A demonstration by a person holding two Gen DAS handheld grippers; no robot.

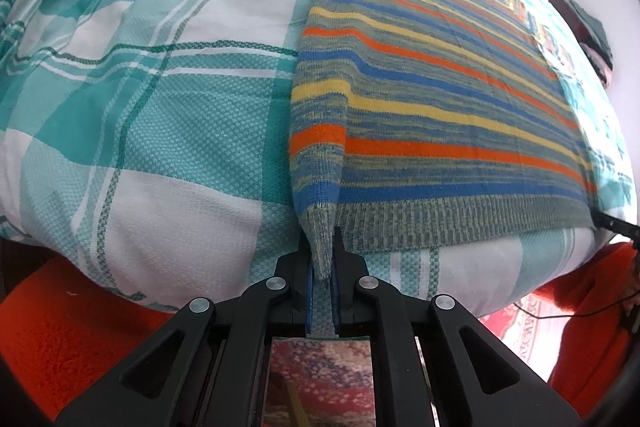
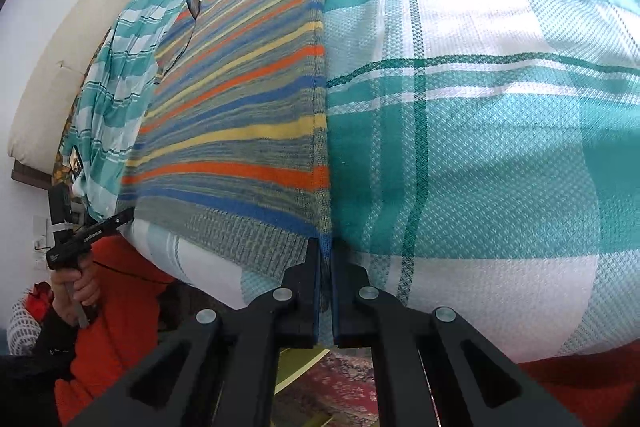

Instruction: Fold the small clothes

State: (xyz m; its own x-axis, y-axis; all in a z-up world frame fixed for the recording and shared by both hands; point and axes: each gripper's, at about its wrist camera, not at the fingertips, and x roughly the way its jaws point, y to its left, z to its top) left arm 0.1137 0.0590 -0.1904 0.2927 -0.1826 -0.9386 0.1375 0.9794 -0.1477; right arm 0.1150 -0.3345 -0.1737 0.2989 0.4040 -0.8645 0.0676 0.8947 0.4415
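Left gripper [image 1: 323, 263] pinches the near-left hem corner of the striped sweater [image 1: 432, 95]; right gripper [image 2: 326, 259] is clamped on the near-right corner. Sweater lies flat along the bed's [image 1: 160, 107] near edge. Judged step: first fold, calling for both corners lifted together toward the collar.

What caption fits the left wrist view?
Left hand-held gripper pinching the hem corner of a striped knit sweater spread on a teal plaid bedspread.

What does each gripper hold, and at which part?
Both grip the striped knitted sweater: left gripper its bottom-left hem corner, right gripper its bottom-right hem corner.
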